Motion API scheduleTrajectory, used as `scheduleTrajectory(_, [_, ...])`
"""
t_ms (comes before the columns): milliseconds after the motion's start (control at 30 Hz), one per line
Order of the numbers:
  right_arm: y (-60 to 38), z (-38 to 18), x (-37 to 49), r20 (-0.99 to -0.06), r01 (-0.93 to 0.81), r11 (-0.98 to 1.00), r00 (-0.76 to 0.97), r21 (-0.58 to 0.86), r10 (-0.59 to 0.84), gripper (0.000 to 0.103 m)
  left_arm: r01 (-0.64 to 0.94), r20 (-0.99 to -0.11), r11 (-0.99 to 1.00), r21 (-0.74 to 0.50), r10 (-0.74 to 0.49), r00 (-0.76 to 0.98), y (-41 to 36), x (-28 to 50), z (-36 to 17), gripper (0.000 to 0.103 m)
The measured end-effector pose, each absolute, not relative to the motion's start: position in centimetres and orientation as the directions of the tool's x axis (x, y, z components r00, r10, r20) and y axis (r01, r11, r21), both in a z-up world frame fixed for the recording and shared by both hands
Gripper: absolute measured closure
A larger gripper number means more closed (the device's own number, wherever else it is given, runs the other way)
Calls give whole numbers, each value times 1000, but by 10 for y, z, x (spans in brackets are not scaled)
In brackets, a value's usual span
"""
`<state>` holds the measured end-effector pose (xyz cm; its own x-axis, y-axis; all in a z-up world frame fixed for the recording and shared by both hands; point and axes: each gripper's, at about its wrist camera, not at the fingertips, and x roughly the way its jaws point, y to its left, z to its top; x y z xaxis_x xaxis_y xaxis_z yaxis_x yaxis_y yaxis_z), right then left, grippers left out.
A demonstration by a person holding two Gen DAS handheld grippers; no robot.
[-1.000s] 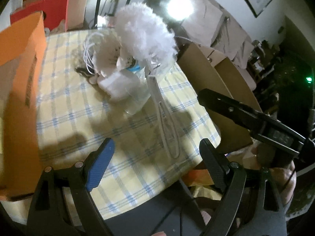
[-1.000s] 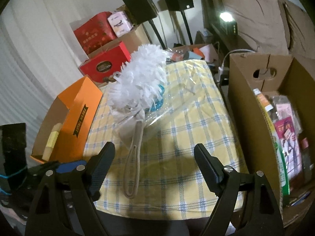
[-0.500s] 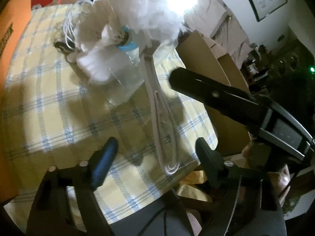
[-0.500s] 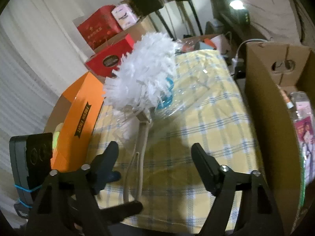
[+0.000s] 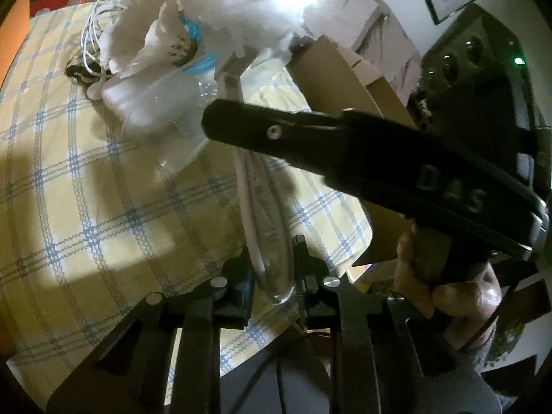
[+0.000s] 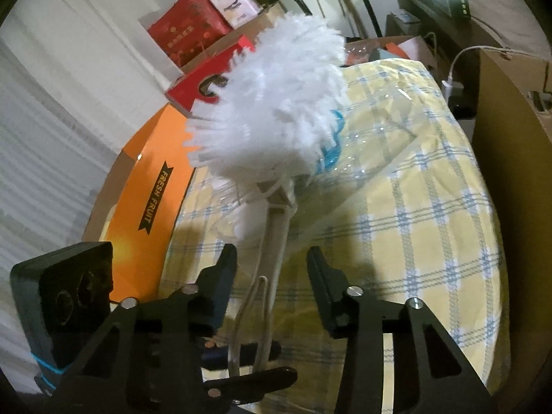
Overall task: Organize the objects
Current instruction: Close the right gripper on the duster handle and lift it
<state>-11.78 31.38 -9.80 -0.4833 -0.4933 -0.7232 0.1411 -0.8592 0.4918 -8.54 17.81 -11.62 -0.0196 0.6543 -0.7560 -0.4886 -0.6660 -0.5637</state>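
A duster with a fluffy white head and a pale handle lies on the yellow checked tablecloth, partly in clear plastic wrap. My left gripper has its jaws closing, with the pads pressed on the loop end of the handle. My right gripper straddles the handle further up. Its jaws are closing too, with a gap still showing on each side of the handle. One of its fingers crosses the left wrist view above the handle.
An orange "Fresh Fruit" box stands at the table's left, with red boxes behind it. An open cardboard box is at the right edge. A coiled white cable and a white bundle lie by the duster head.
Both grippers have dropped toward the duster handle and narrowed from wide open. The left one has closed on the loop end; the right one has moved over the handle's middle.
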Motion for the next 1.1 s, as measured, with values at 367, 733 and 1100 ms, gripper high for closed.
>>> scheduleTrajectory(367, [312, -84, -111, -668, 167, -828, -516, 535, -536, 83, -549, -728, -640, -538, 681, -81, 163, -75, -85, 94])
scheduleTrajectory(733, [294, -39, -97, -614, 232, -830, -577, 508, -538, 83, -569, -698, -647, -507, 696, -169, 122, -64, -39, 94])
scheduleTrajectory(1100, [221, -6, -97, -573, 341, -786, -544, 516, -612, 83, -541, -730, -725, -427, 629, -266, 70, -77, -4, 94])
